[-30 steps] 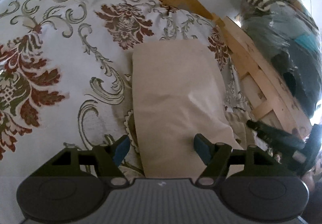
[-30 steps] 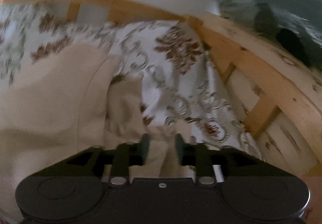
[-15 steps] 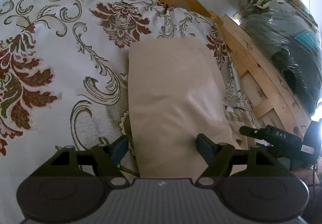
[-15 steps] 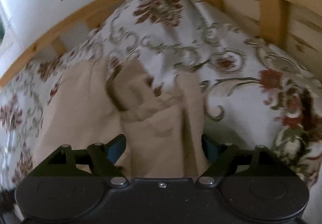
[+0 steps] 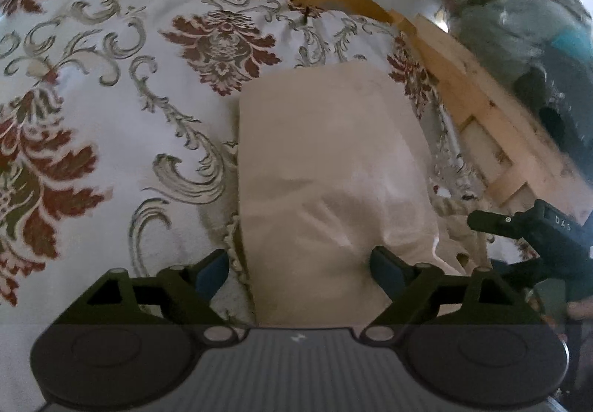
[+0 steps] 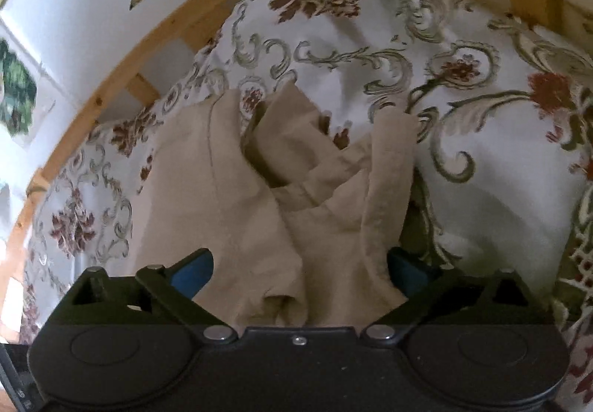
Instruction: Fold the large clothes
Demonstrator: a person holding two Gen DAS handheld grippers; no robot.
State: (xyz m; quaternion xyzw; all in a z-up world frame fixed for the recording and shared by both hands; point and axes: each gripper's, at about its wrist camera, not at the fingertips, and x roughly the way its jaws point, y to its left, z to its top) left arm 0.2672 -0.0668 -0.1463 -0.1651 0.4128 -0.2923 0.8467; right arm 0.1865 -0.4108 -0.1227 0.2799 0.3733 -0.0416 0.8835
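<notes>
Beige garment (image 5: 326, 167) lies folded flat on the floral bedspread (image 5: 111, 78), stretching ahead of your left gripper (image 5: 298, 265), whose jaws gape with its near end between them. Your right gripper (image 6: 300, 269) is spread wide too, its fingers straddling the rumpled end (image 6: 315, 197), gripping nothing

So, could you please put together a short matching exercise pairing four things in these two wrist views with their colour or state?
Things:
1. beige garment
2. bedspread
3. bed frame
4. left gripper

Colour or state:
A. pale wood
B. open, jaws on either side of the cloth
C. white with red-brown floral pattern
D. plain, folded flat into a long rectangle

Pairs: 1-D, 2-C, 3-A, 4-B
</notes>
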